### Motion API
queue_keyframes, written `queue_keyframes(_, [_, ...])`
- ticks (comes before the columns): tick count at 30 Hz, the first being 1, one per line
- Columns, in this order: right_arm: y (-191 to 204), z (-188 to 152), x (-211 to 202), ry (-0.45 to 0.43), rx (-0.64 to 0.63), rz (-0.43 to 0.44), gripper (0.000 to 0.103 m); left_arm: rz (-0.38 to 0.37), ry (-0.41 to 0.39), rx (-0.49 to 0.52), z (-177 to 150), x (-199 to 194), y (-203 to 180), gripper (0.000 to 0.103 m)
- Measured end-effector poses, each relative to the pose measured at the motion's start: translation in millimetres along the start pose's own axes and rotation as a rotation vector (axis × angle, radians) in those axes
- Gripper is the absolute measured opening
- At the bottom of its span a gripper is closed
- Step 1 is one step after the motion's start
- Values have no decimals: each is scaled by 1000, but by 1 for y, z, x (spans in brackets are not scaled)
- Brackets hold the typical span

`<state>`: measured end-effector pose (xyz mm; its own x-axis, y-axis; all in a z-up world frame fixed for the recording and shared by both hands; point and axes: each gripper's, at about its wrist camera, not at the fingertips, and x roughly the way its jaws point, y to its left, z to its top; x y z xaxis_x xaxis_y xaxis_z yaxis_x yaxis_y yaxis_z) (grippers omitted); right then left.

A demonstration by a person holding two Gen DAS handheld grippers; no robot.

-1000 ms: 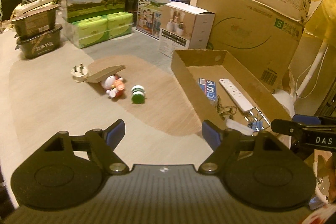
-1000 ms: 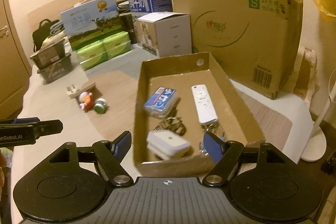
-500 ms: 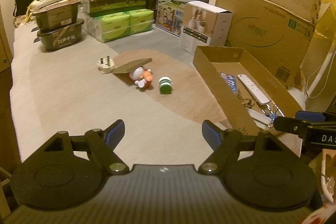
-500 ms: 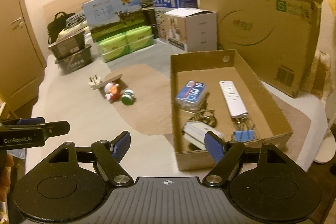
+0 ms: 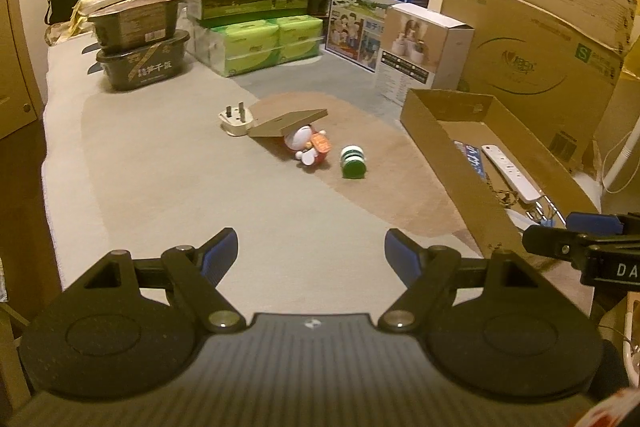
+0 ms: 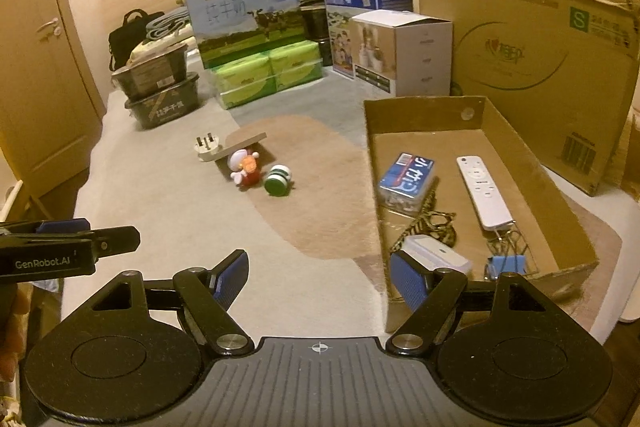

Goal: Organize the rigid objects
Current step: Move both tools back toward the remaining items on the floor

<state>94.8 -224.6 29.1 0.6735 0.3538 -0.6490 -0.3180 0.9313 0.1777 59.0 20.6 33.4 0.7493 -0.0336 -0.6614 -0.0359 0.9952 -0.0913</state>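
Your left gripper (image 5: pixel 311 247) and right gripper (image 6: pixel 319 273) both gape wide, holding nothing, above the bed. Ahead of them lie the white plug (image 5: pixel 236 116), toy figure (image 5: pixel 308 145) and green spool (image 5: pixel 352 161); the cardboard tray (image 6: pixel 532 163) sits to the right.

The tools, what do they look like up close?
Both are black. The left tool and right tool each have two round discs, angled link bars with silver pivots, and ribbed blue fingertips. White lettering on the left tool's side reads "GenRobot.AI".
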Motion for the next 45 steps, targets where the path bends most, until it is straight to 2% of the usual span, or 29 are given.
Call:
queue_keyframes(25, [24, 9, 46, 17, -34, 31, 77, 16, 32, -8, 9, 36, 30, 79])
queue_keyframes(37, [29, 22, 100, 14, -57, 53, 77, 4, 48, 22, 22, 83, 47, 79])
queue_keyframes(45, [31, 34, 150, 17, -132, 86, 77, -8, 64, 50, 30, 123, 56, 78])
